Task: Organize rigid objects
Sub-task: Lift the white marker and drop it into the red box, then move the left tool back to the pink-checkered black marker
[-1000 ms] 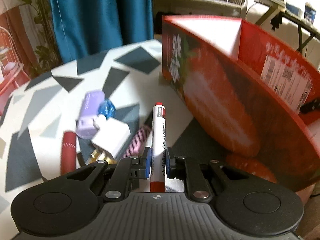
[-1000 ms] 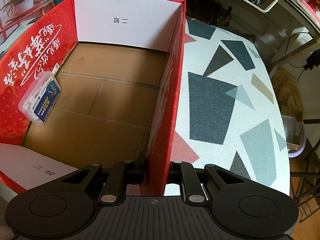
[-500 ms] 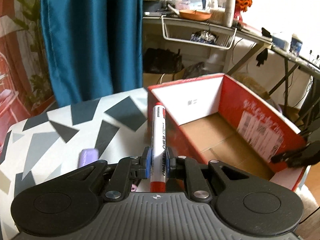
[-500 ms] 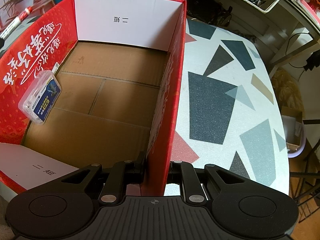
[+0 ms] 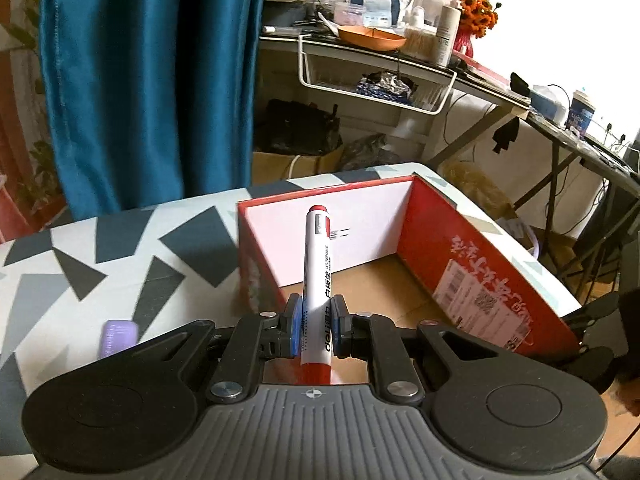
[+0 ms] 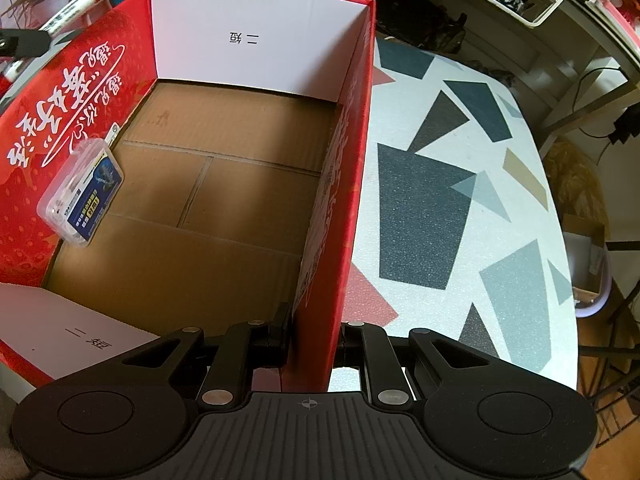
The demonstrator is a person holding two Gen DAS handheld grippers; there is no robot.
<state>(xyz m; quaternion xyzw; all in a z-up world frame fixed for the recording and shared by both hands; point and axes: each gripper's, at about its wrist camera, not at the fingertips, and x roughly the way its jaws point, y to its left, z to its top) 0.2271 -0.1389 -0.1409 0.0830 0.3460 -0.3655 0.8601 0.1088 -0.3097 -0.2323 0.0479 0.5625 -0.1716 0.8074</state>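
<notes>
My left gripper (image 5: 316, 330) is shut on a white whiteboard marker (image 5: 316, 280) with a red cap, held above the near left wall of the open red cardboard box (image 5: 460, 264). The marker (image 6: 80, 0) also shows in the right wrist view, above the box's far left corner. My right gripper (image 6: 314, 344) is shut on the box's right side wall (image 6: 340, 200). A clear plastic case with a blue label (image 6: 82, 192) leans against the inner left wall of the box.
A purple object (image 5: 118, 336) lies on the patterned round table (image 5: 80, 280) left of the box. The table top (image 6: 460, 200) stretches right of the box. A blue curtain (image 5: 148, 80) and cluttered desks (image 5: 400, 60) stand behind.
My left gripper has lifted the marker from beside the small objects on the table and carried it up and right, over the box's left wall. My right gripper has kept still on the box wall.
</notes>
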